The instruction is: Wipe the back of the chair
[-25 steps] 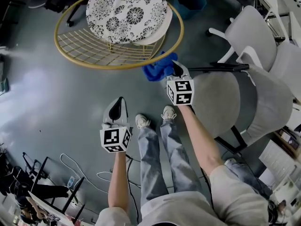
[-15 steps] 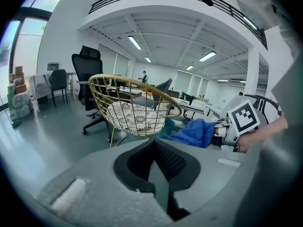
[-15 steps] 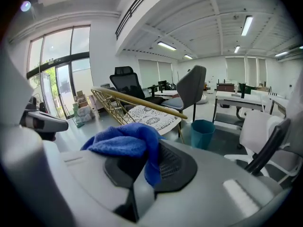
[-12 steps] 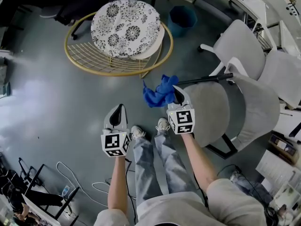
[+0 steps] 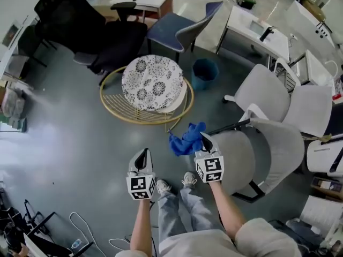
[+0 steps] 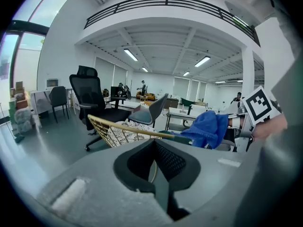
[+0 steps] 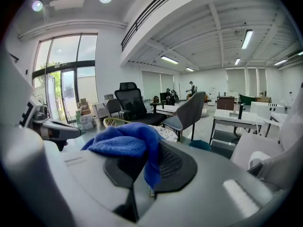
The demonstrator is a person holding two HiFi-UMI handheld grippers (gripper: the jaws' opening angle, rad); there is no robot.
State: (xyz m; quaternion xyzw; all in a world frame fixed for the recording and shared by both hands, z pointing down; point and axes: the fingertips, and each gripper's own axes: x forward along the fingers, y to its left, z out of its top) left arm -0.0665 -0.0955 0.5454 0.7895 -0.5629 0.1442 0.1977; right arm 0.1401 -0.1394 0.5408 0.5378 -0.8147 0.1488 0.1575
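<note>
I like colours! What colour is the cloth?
Blue. The cloth shows best in the right gripper view.

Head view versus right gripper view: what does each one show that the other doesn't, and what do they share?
Only the head view shows the person's shoes and the cables on the floor. Only the right gripper view shows the ceiling lights and the tall windows. Both show the blue cloth pinched in the right gripper, the black office chair and the gold round chair.
</note>
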